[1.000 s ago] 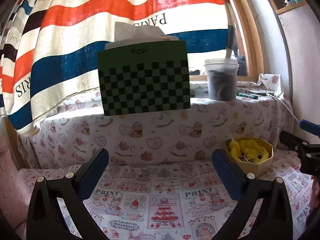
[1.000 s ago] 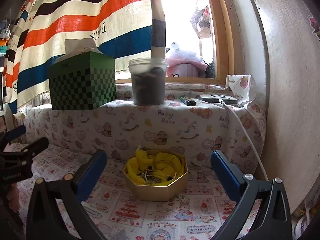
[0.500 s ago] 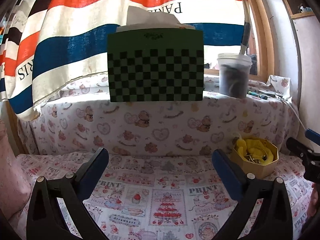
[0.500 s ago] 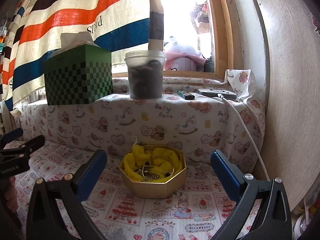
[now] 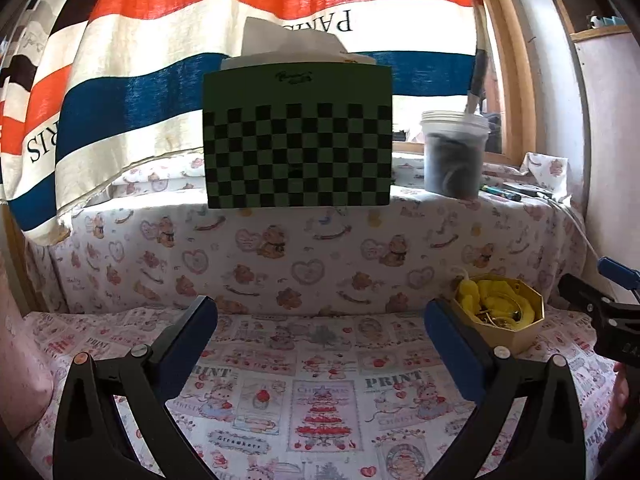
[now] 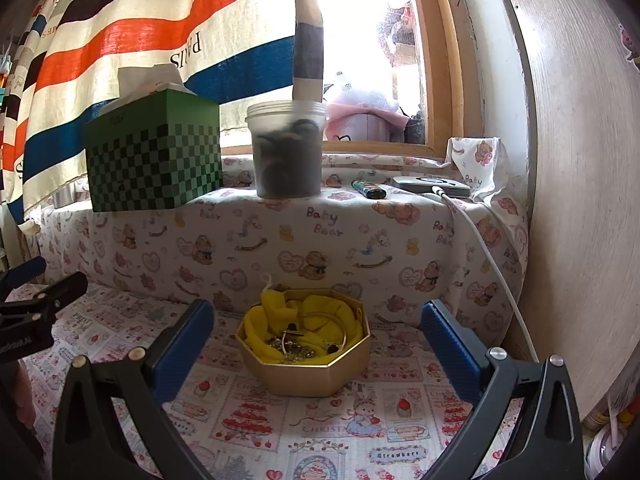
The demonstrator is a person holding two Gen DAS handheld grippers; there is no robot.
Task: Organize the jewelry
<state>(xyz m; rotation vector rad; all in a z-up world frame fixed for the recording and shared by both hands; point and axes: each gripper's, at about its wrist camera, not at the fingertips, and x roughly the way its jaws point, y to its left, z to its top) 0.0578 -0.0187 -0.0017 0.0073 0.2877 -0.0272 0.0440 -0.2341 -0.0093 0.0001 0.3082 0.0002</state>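
A gold octagonal box [image 6: 308, 372] lined with yellow cloth sits on the printed cloth in front of the ledge. It holds a gold bangle [image 6: 324, 322] and small jewelry pieces [image 6: 294, 350]. The box also shows in the left wrist view [image 5: 502, 318] at the right. My right gripper [image 6: 316, 344] is open and empty, its jaws spread either side of the box, a little short of it. My left gripper [image 5: 320, 340] is open and empty over bare cloth, left of the box.
A green checkered tissue box [image 5: 298, 136] and a lidded plastic jar [image 6: 286, 150] stand on the raised ledge. A lighter [image 6: 368, 189], a flat device [image 6: 432, 186] and a white cable [image 6: 488, 256] lie at the ledge's right. A wooden panel [image 6: 580, 200] bounds the right side.
Both grippers have dipped and moved slightly forward. The box sits closer between the right jaws. Both stay open and empty.
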